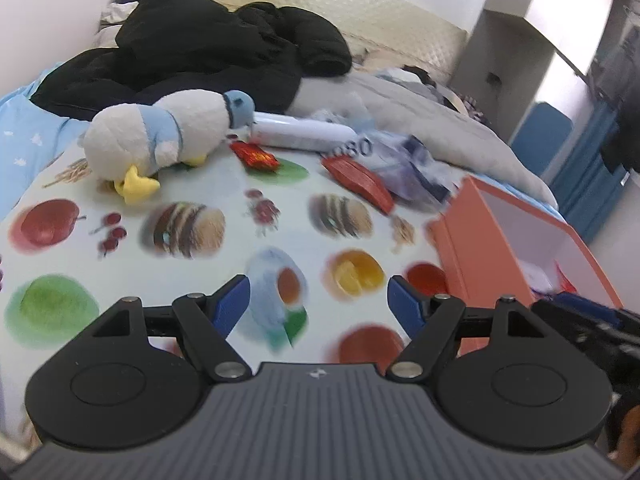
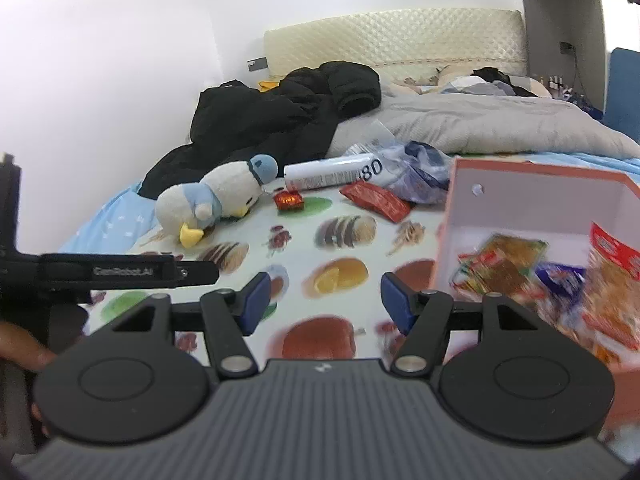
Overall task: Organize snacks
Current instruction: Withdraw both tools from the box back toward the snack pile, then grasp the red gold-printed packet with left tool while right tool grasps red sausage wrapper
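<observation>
An orange box [image 1: 472, 240] [image 2: 456, 208] stands at the right of the food-print cloth and holds several snack packets [image 2: 504, 272]. Loose on the cloth lie a small red packet [image 1: 256, 155] [image 2: 289, 201], a larger red packet [image 1: 358, 179] [image 2: 378, 200], a crumpled blue-white bag [image 1: 408, 164] [image 2: 420, 172] and a white tube [image 1: 304, 132] [image 2: 328, 174]. My left gripper [image 1: 319, 304] is open and empty above the cloth, left of the box. My right gripper [image 2: 325, 304] is open and empty beside the box's left wall. The left gripper's body [image 2: 120, 272] shows at the left of the right wrist view.
A plush penguin [image 1: 160, 136] [image 2: 216, 200] lies at the back left of the cloth. A black jacket [image 1: 200, 52] [image 2: 280, 108] and a grey blanket [image 1: 420, 120] [image 2: 500, 124] lie on the bed behind. The headboard [image 2: 400, 40] stands at the wall.
</observation>
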`<state>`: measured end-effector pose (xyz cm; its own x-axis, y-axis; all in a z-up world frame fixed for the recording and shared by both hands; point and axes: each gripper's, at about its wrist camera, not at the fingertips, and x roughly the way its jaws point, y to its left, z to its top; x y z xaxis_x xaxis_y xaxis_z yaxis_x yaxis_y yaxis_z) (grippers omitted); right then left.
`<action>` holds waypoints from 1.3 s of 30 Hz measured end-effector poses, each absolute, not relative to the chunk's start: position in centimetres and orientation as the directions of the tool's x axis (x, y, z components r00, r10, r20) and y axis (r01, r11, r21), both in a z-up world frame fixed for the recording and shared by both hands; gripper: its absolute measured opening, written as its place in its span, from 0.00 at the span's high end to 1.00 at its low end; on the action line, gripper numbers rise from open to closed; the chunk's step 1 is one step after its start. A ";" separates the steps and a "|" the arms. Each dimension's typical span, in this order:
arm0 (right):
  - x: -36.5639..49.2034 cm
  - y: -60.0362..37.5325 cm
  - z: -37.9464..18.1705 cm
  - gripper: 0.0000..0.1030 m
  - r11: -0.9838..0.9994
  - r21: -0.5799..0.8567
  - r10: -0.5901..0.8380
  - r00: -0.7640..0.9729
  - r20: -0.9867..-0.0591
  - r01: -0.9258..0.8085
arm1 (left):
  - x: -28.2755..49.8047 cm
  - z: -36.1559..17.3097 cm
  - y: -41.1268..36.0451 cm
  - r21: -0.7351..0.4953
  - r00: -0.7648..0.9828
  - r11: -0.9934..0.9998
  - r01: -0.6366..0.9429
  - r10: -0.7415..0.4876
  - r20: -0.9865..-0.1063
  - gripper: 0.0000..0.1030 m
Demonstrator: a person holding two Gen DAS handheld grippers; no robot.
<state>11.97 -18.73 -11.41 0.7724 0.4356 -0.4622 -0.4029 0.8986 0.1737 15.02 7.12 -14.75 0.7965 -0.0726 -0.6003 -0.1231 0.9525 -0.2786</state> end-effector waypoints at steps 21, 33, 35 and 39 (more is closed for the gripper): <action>40.4 -12.2 -14.0 0.40 0.875 0.111 0.382 0.531 -0.756 -0.472 | 35.9 -23.2 9.9 -0.162 0.783 0.976 -0.143 0.012 -0.622 0.24; 49.9 -9.5 -18.5 0.40 0.904 0.021 0.240 0.466 -0.852 -0.427 | 45.6 -23.2 12.5 -0.101 0.753 0.978 -0.183 0.073 -0.654 0.24; 50.5 -9.3 -18.9 0.40 0.902 0.009 0.232 0.468 -0.853 -0.432 | 46.4 -23.4 12.3 -0.080 0.742 0.979 -0.188 0.088 -0.664 0.24; 51.6 -9.0 -19.9 0.39 0.894 0.010 0.229 0.439 -0.869 -0.447 | 47.7 -24.3 12.1 -0.037 0.723 0.976 -0.216 0.134 -0.678 0.24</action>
